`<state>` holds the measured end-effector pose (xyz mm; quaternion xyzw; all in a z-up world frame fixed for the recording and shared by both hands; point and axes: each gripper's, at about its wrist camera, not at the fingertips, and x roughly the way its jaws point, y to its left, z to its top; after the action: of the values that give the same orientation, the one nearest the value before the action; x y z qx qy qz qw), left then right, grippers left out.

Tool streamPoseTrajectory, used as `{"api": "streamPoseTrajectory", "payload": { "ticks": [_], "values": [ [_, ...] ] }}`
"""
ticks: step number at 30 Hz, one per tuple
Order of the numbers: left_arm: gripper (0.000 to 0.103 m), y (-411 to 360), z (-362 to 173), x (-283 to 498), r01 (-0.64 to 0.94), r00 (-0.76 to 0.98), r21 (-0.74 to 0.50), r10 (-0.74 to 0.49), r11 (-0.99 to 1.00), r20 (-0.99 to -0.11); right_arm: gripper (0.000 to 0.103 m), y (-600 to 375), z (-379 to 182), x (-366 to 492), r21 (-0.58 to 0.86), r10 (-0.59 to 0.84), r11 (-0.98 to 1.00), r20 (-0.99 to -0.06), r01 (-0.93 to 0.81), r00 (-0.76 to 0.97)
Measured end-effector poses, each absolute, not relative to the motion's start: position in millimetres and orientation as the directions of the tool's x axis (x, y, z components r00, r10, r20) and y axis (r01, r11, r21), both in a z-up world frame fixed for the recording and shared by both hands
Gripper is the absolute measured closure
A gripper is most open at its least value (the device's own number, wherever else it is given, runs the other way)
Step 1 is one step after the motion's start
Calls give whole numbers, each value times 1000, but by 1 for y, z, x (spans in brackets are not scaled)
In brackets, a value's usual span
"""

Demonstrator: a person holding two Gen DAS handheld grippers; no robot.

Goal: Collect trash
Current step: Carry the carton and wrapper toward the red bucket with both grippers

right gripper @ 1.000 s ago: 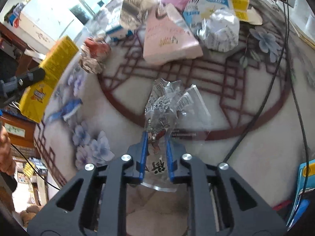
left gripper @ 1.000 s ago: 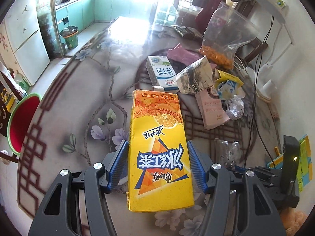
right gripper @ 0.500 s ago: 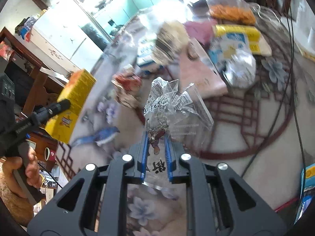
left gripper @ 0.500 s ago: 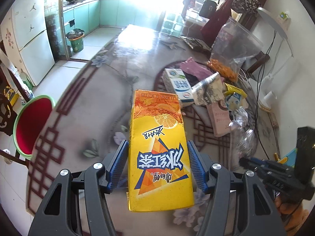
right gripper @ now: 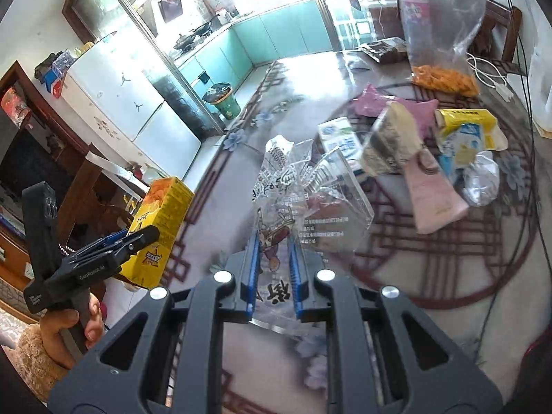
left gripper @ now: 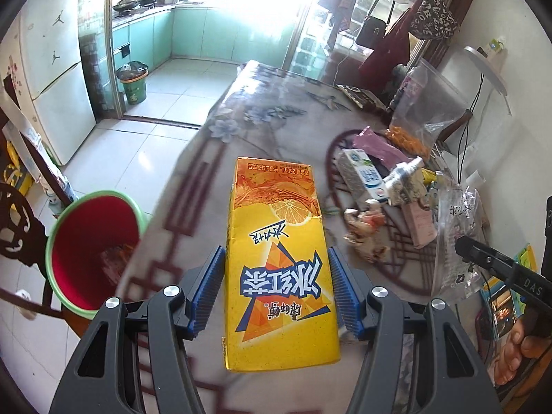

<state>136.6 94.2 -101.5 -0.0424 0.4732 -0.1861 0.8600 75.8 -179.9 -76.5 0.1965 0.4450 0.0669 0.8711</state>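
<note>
My left gripper (left gripper: pixel 276 286) is shut on a yellow iced-tea carton (left gripper: pixel 277 258) and holds it above the table's left edge. The carton (right gripper: pixel 158 231) and that gripper (right gripper: pixel 114 245) also show in the right wrist view. My right gripper (right gripper: pixel 274 265) is shut on a crumpled clear plastic wrapper (right gripper: pixel 303 193), held above the table; the wrapper (left gripper: pixel 455 227) shows at the right of the left wrist view. A red bin with a green rim (left gripper: pixel 65 227) stands on the floor left of the table. More trash (right gripper: pixel 414 158) lies piled on the table: milk cartons, a pink pack, wrappers.
A flower-patterned table (left gripper: pixel 262 110) reaches toward the kitchen. A clear bag of orange snacks (right gripper: pixel 441 41) stands at the back right. Cables (right gripper: pixel 524 138) run along the right side. A white fridge (left gripper: pixel 45 69) and a small green bin (left gripper: pixel 132 82) stand on the left.
Both grippers have lifted and pulled back from the trash pile with their loads. The left one swung left, so the red bin now shows closer and larger.
</note>
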Motion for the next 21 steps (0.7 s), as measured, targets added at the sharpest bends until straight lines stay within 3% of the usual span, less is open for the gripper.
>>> {"api": "streamPoseTrajectory", "payload": {
  "ticks": [9, 21],
  "values": [
    [46, 148, -111, 163, 284, 470, -264, -374, 922, -799, 87, -130, -74, 84, 379, 253, 921, -754, 87, 607],
    [46, 198, -119, 177, 212, 490, -275, -345, 938, -800, 87, -71, -60, 113, 329, 265, 944, -758, -2, 596]
  ]
}}
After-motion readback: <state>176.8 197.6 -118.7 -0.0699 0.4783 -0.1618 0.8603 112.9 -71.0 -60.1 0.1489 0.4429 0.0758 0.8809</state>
